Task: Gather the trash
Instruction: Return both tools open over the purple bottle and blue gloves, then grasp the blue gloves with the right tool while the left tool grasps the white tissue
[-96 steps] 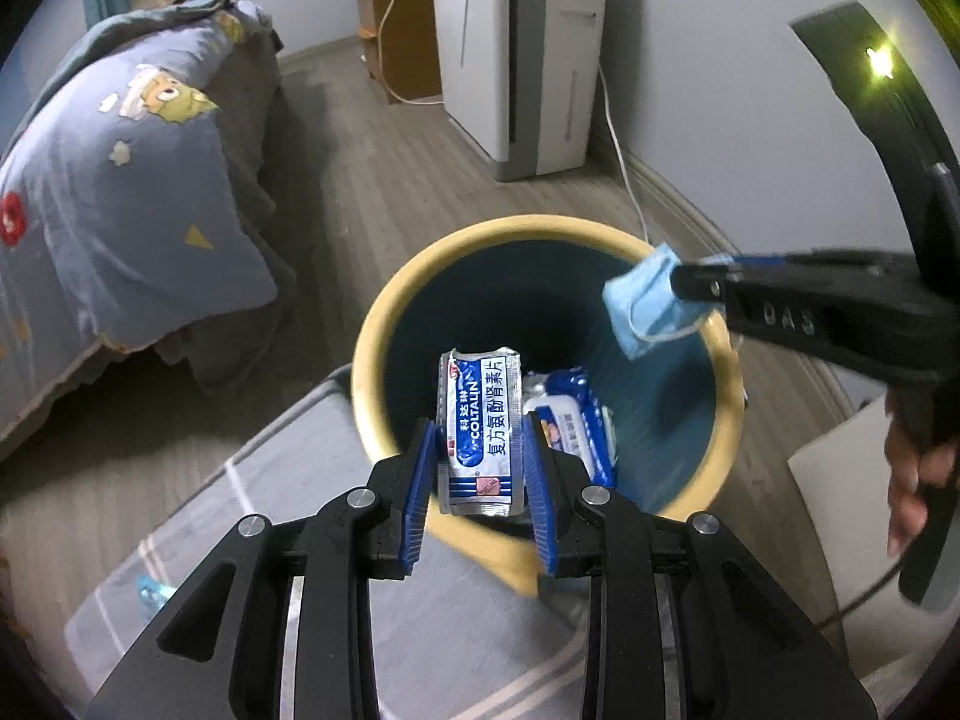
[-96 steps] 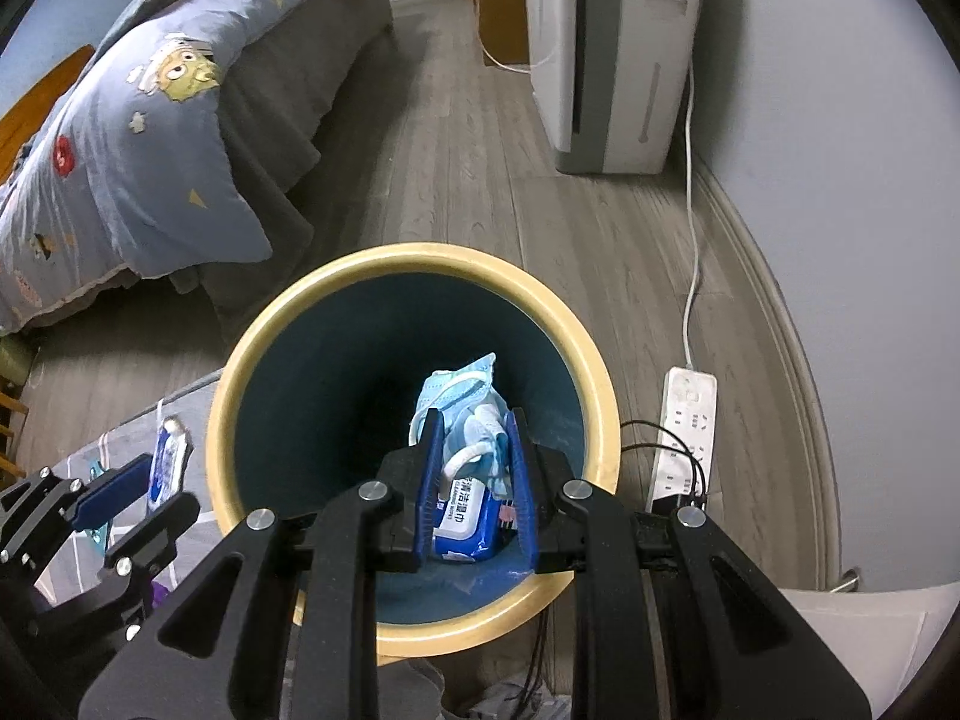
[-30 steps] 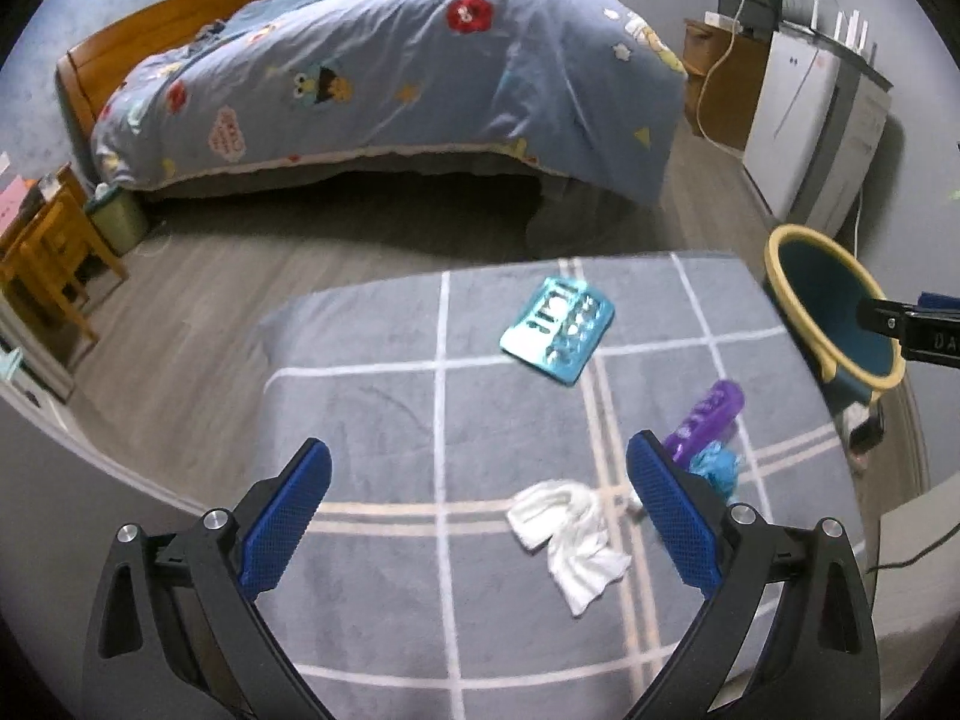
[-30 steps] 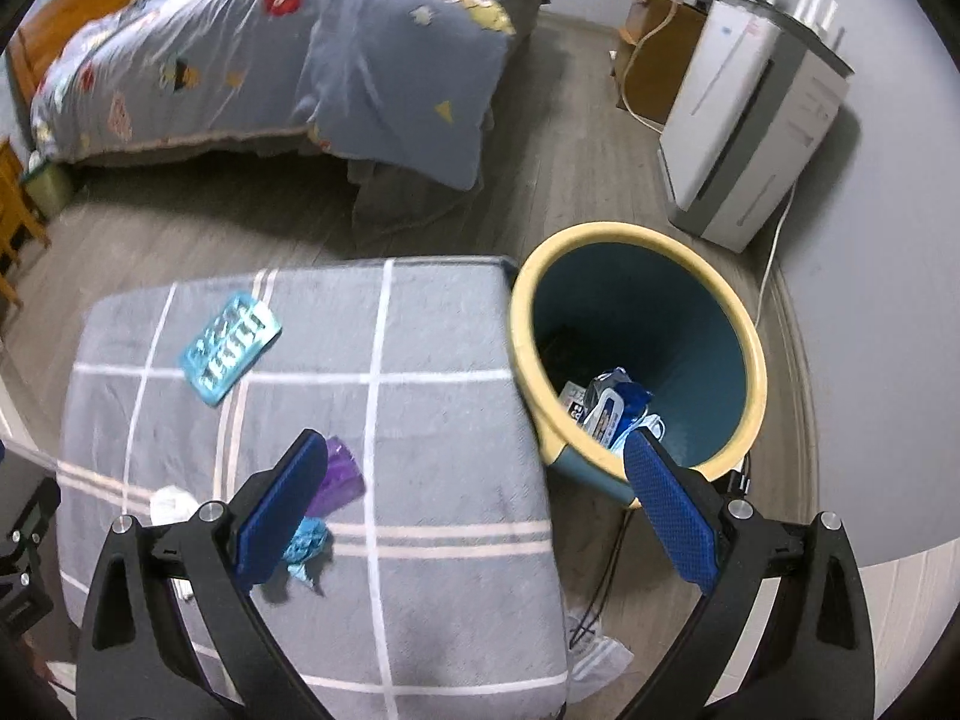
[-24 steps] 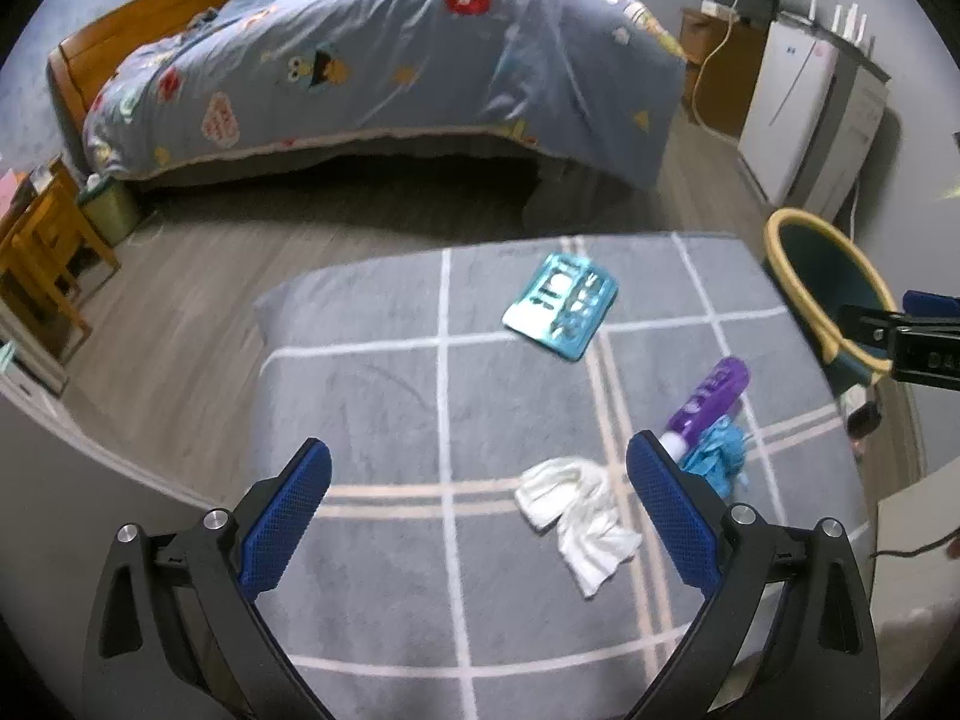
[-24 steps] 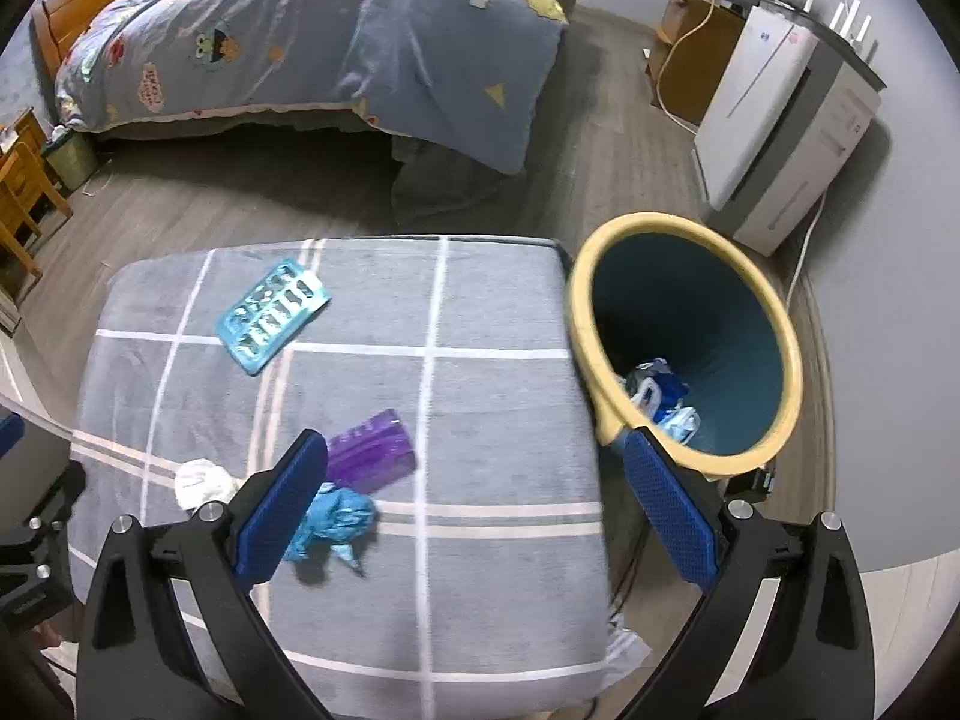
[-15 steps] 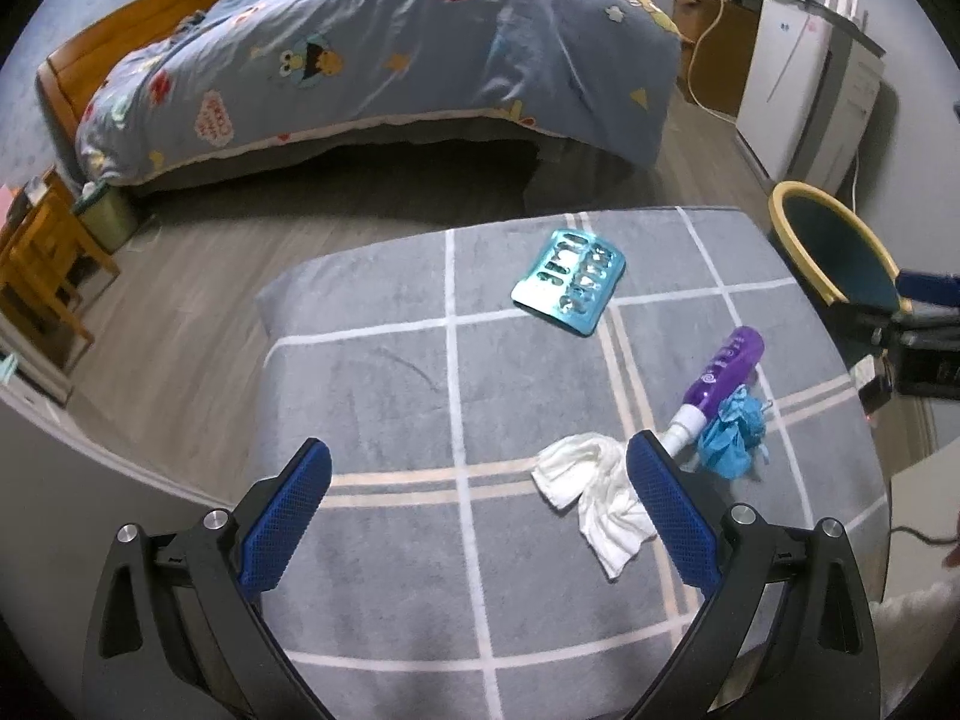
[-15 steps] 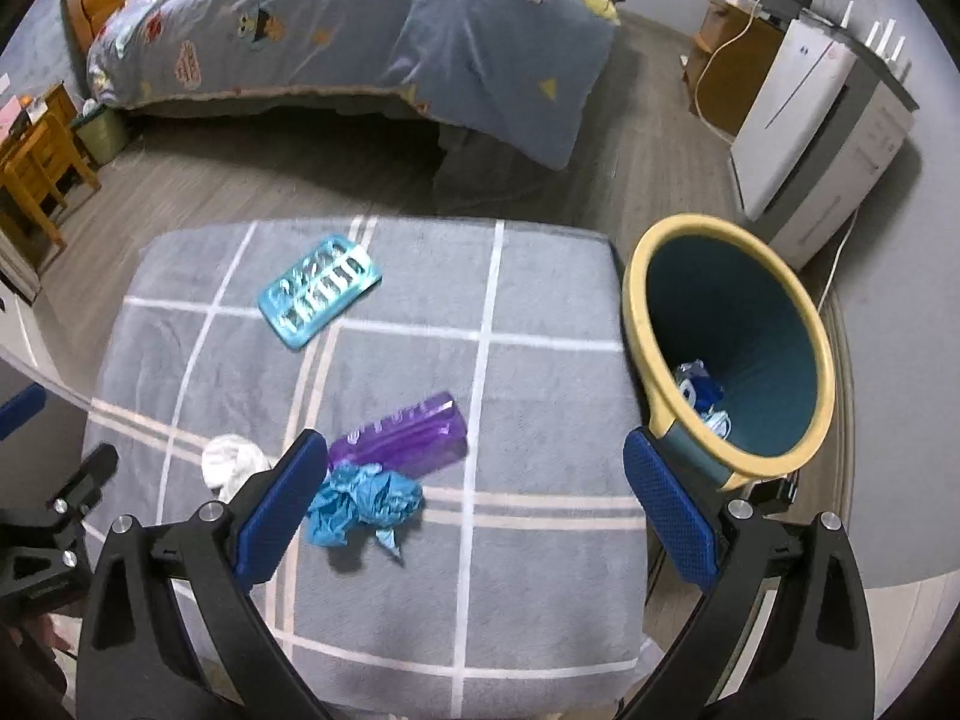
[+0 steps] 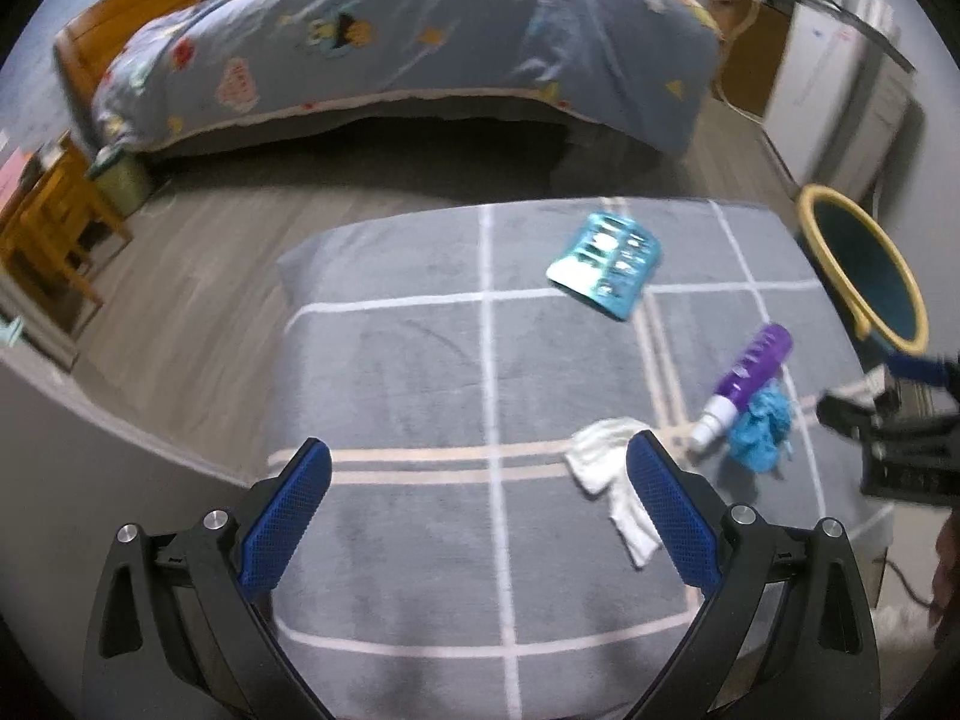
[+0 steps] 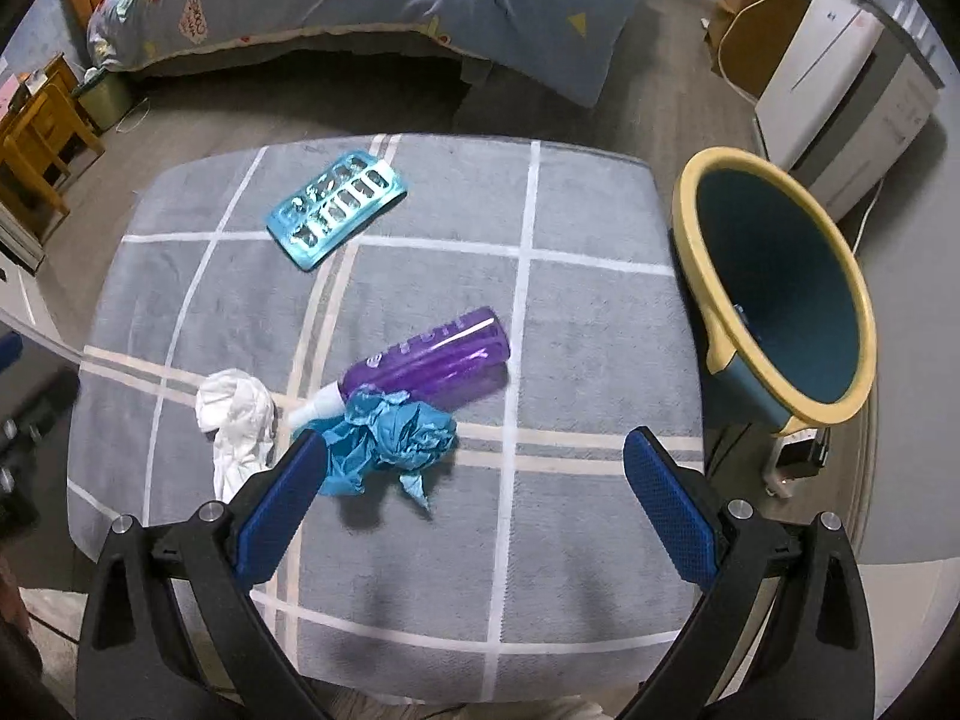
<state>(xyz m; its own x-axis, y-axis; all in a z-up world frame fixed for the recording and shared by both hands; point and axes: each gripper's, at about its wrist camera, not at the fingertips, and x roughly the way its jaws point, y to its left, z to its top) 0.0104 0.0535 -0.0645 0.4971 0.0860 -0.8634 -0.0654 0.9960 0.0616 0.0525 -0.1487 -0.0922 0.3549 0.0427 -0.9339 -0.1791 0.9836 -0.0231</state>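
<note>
On a grey checked cloth (image 10: pixel 420 570) lie a crumpled blue wad (image 10: pixel 390 441), a purple bottle (image 10: pixel 426 360) with a white cap, a crumpled white tissue (image 10: pixel 237 420) and a teal blister pack (image 10: pixel 336 207). My right gripper (image 10: pixel 474 516) hangs open above the cloth's near edge, with the blue wad just ahead of its left finger. My left gripper (image 9: pixel 480 516) is open and empty; the white tissue (image 9: pixel 606 462) lies beside its right finger. The teal bin with a yellow rim (image 10: pixel 780 300) stands off the cloth's right edge, a little trash showing inside.
A bed with a blue patterned duvet (image 9: pixel 420 42) fills the back. A white appliance (image 10: pixel 840 72) and a cable stand behind the bin. Wooden furniture (image 9: pixel 42 222) is at far left. A hand (image 9: pixel 945 576) holds the other gripper (image 9: pixel 888 444) at right.
Both grippers dropped their trash into the bin, opened, and pulled back over the cloth. Over the last second both have drifted left, closer to the wad and tissue.
</note>
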